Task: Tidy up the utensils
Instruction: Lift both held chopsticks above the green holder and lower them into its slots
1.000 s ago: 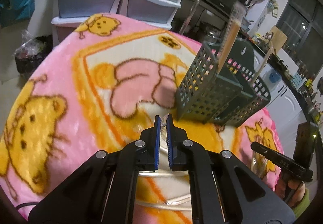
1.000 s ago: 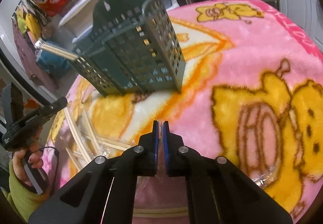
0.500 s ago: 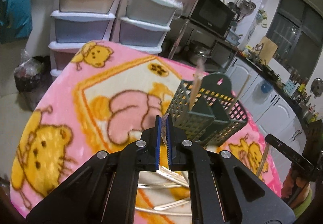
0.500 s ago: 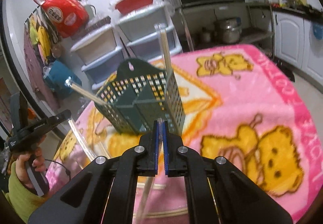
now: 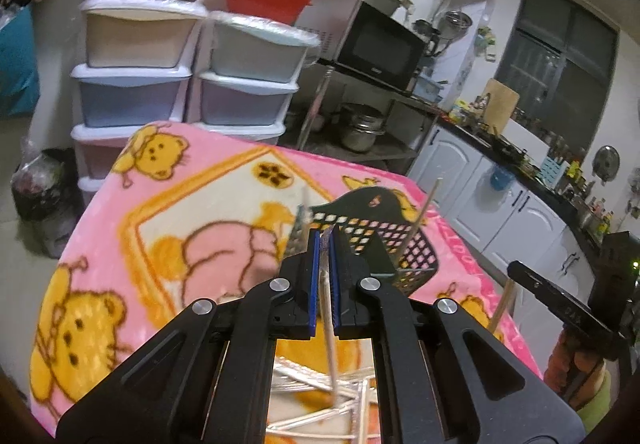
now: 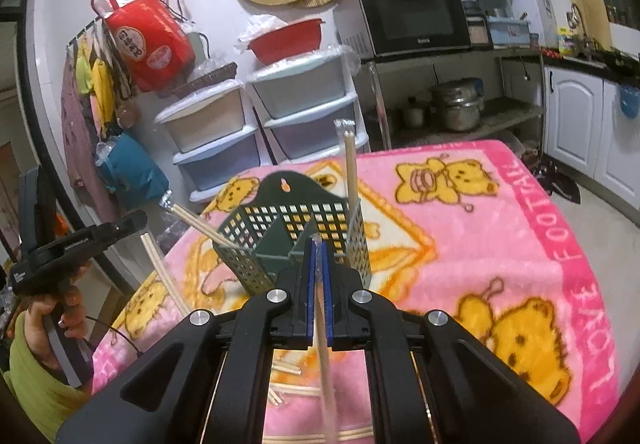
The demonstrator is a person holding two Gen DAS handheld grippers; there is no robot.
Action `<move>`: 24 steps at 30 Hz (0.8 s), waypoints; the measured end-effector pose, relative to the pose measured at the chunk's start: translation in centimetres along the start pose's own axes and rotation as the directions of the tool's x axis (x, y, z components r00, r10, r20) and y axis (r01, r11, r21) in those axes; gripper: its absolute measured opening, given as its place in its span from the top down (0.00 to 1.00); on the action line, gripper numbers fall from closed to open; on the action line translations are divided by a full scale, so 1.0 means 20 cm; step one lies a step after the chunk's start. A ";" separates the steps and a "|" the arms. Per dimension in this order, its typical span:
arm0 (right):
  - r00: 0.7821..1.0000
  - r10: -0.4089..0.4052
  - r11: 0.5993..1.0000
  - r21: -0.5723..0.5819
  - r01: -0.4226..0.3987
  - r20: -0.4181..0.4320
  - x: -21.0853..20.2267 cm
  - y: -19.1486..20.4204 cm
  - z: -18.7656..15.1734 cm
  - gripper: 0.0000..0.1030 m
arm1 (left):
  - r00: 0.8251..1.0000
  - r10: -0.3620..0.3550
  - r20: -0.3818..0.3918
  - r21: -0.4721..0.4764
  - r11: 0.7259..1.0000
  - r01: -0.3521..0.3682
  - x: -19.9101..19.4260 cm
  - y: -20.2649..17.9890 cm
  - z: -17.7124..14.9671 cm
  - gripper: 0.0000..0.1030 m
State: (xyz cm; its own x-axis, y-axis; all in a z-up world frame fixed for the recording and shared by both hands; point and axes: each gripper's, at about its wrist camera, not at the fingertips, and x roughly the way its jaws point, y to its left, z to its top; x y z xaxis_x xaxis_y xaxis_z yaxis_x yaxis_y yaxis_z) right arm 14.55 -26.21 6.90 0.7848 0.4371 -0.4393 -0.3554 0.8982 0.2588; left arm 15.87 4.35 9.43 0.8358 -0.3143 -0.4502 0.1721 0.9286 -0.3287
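**Ana:** Left wrist view first: what did the left tongs (image 5: 324,240) have?

**Ben:** One wrapped chopstick pair (image 5: 329,308), pinched between the blue pads (image 5: 313,276) with the jaws nearly closed on it. Its lower end hung down over the loose pile (image 5: 320,396) of wrapped pairs on the pink blanket (image 5: 120,244). Its top end was blurred where it rose past the tips.

**Ana:** And the basket?

**Ben:** The dark green basket (image 5: 384,236) stood on the blanket just beyond those tips. One pair (image 5: 420,215) leaned in it already, tilted toward the right. The right hand (image 5: 576,356) and its black handle showed at the right edge.

**Ana:** From the right wrist camera?

**Ben:** Same story. The right tongs (image 6: 318,248) were closed to a narrow slit on another pair (image 6: 322,344), which ran down between the pads (image 6: 329,292) toward the camera. The basket (image 6: 352,244) sat right behind the tips, dividers showing. One pair (image 6: 350,167) stood nearly upright at its right side; another (image 6: 196,222) stuck out slanting to the left.

**Ana:** Anything else?

**Ben:** The left hand (image 6: 68,308), in a green sleeve, held its tool at the left with a pair (image 6: 160,268) slanting below it. More pairs (image 6: 292,392) lay on the blanket (image 6: 500,244) under the tongs.
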 end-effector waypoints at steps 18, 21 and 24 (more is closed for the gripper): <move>0.994 0.047 0.998 -0.053 -0.042 0.102 -0.09 0.12 0.16 0.96 | 0.992 -0.118 0.040 0.101 0.988 0.113 -0.02 -0.27 0.14 0.98; 0.992 0.049 0.998 -0.055 -0.043 0.114 -0.09 0.12 0.18 0.96 | 0.990 -0.130 0.046 0.111 0.986 0.125 -0.02 -0.30 0.15 0.98; 0.991 0.049 0.998 -0.056 -0.042 0.122 -0.09 0.13 0.19 0.96 | 0.989 -0.141 0.049 0.119 0.984 0.135 -0.02 -0.33 0.17 0.98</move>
State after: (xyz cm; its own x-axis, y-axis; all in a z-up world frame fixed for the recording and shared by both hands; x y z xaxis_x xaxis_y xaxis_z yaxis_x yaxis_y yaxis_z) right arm 14.18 -24.81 11.60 0.8224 0.4716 -0.3181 -0.4163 0.8801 0.2284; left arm 16.21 -1.04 14.56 0.8277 -0.4321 -0.3579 0.3439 0.8947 -0.2850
